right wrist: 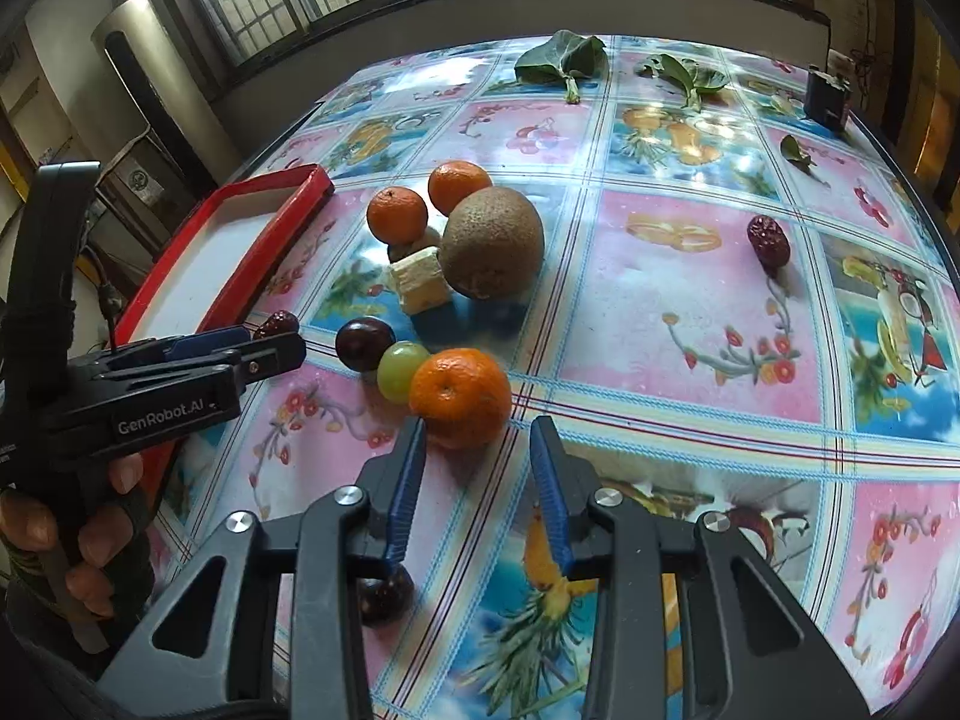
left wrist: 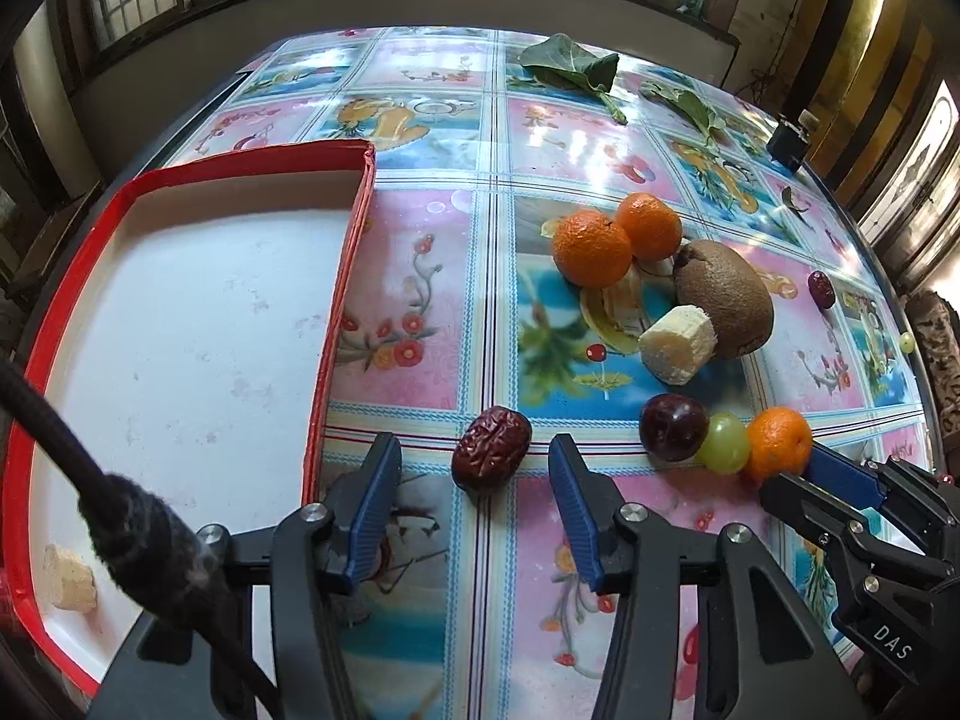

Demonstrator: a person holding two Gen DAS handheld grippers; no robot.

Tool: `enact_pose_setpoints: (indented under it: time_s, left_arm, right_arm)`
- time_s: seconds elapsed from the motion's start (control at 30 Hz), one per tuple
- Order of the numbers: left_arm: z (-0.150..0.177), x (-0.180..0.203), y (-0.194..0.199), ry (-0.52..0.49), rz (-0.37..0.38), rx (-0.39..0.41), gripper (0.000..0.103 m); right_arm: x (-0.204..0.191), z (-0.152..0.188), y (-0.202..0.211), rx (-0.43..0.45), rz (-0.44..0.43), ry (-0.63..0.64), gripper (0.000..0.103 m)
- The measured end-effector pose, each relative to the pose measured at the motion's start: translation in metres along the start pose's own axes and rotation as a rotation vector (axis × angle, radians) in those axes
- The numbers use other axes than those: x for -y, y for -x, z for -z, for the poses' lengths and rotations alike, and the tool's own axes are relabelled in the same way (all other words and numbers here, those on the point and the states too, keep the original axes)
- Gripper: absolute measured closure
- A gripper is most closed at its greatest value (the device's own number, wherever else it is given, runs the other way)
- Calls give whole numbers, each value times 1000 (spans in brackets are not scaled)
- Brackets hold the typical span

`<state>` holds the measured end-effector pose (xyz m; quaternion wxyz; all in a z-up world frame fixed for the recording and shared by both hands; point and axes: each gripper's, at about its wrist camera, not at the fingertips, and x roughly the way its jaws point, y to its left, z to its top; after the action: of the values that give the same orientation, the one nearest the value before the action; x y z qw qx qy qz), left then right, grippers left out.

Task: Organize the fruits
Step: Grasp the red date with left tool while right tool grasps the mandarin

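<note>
A wrinkled red date (left wrist: 492,447) lies on the tablecloth between the fingertips of my left gripper (left wrist: 474,450), which is open and not touching it. A small orange (right wrist: 459,396) sits at the tips of my right gripper (right wrist: 478,429). Those jaws are open, the left pad is close against the orange and the right pad stands apart. Beside the orange are a green grape (right wrist: 402,378) and a dark plum (right wrist: 364,343). Further back lie a kiwi (right wrist: 492,243), two oranges (right wrist: 397,214) and a pale fruit chunk (right wrist: 422,279). The red-rimmed tray (left wrist: 342,276) is left of the date.
A pale piece (left wrist: 69,579) lies in the tray's near corner. Another red date (right wrist: 768,240) sits far right, and a dark fruit (right wrist: 387,594) lies under my right gripper. Green leaves (left wrist: 573,66) and a black box (right wrist: 827,97) are at the table's far end. A hand (right wrist: 90,540) holds the left gripper.
</note>
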<state>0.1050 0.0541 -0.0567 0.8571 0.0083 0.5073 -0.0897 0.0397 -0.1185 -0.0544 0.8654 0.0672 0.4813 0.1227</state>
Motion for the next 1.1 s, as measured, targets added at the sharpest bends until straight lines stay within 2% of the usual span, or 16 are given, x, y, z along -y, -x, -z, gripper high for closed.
enact_pose_setpoints:
  time_s: [0.07, 0.2, 0.23, 0.27, 0.57, 0.6, 0.63, 0.67, 0.77, 0.8, 0.9, 0.97, 1.03, 1.1]
  left_arm:
    - [0, 0, 0, -7, 0, 6, 62]
    - [-1, 2, -2, -20, -3, 20, 70]
    - [-1, 3, -2, -23, 5, 19, 81]
    - [-1, 4, -2, -25, 15, 16, 83]
    - [13, 4, 21, 17, 50, 28, 83]
    - [15, 4, 25, 19, 51, 30, 83]
    - [17, 5, 28, 21, 53, 34, 83]
    - [20, 6, 31, 20, 59, 37, 84]
    - [27, 8, 35, 20, 59, 37, 83]
    - [28, 8, 35, 23, 60, 33, 83]
    - [33, 8, 37, 30, 62, 27, 83]
    - [35, 8, 38, 34, 65, 25, 83]
    - [36, 7, 40, 35, 65, 27, 83]
    - [37, 6, 42, 39, 70, 25, 83]
  right_arm:
    - [-2, -2, -5, -6, 0, 4, 68]
    - [-4, -3, -10, -10, -11, 1, 68]
    - [-3, -3, -10, -9, -12, -2, 68]
    - [-3, -4, -11, -8, -15, -6, 68]
    - [10, 5, 15, 34, -27, -63, 72]
    - [11, 7, 20, 42, -35, -67, 77]
    - [12, 10, 25, 46, -45, -73, 93]
    - [12, 12, 29, 49, -50, -79, 97]
    - [13, 19, 30, 38, -25, -72, 97]
    - [16, 20, 27, 24, -28, -88, 96]
    - [23, 20, 18, 14, -39, -126, 85]
    - [23, 15, 16, 26, -38, -131, 75]
    - [18, 8, 14, 41, -49, -125, 60]
    - [12, -1, 11, 56, -52, -110, 57]
